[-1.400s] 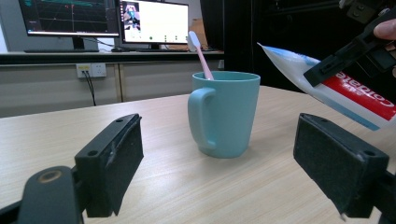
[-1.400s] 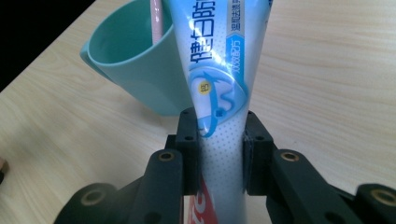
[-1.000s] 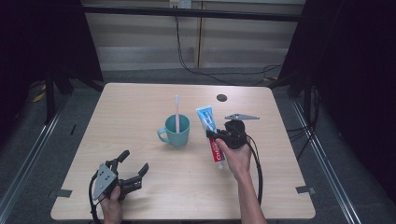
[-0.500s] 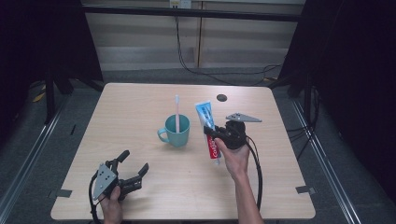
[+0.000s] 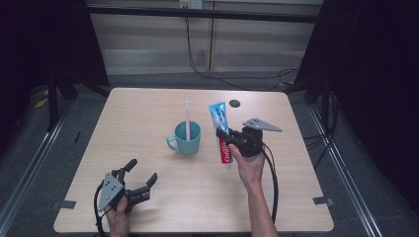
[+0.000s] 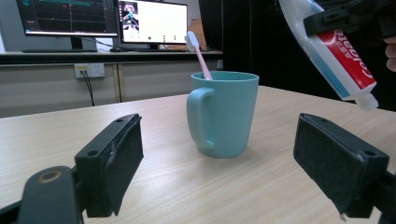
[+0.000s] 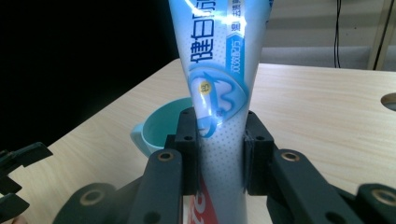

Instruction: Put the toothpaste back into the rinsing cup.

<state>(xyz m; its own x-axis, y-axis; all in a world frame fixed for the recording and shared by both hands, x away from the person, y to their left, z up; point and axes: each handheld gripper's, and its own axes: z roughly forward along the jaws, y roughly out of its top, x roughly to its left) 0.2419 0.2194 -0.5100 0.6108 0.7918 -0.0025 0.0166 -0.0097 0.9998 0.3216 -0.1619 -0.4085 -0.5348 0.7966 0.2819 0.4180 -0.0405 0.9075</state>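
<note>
Two hand-held grippers are in use at a light wooden surface (image 5: 148,118). The right hand-held gripper (image 5: 228,140) is clamped on a toothpaste tube (image 5: 221,129); in the right gripper view both pads press against the tube's sides at its middle (image 7: 219,154). The tube is held off the surface, tilted, with its flat crimped end pointing up and away from the person and its white cap end pointing down; the left gripper view shows the cap end clear of the surface (image 6: 345,60). A teal mug (image 5: 186,139) stands upright on the surface just left of the tube, handle toward the left side of the high view. A pink toothbrush (image 5: 187,118) stands in the mug, head up. The left hand-held gripper (image 5: 141,174) rests near the front left of the surface, well apart from the mug, its jaws apart with nothing between them, pointing toward the mug (image 6: 224,114).
</note>
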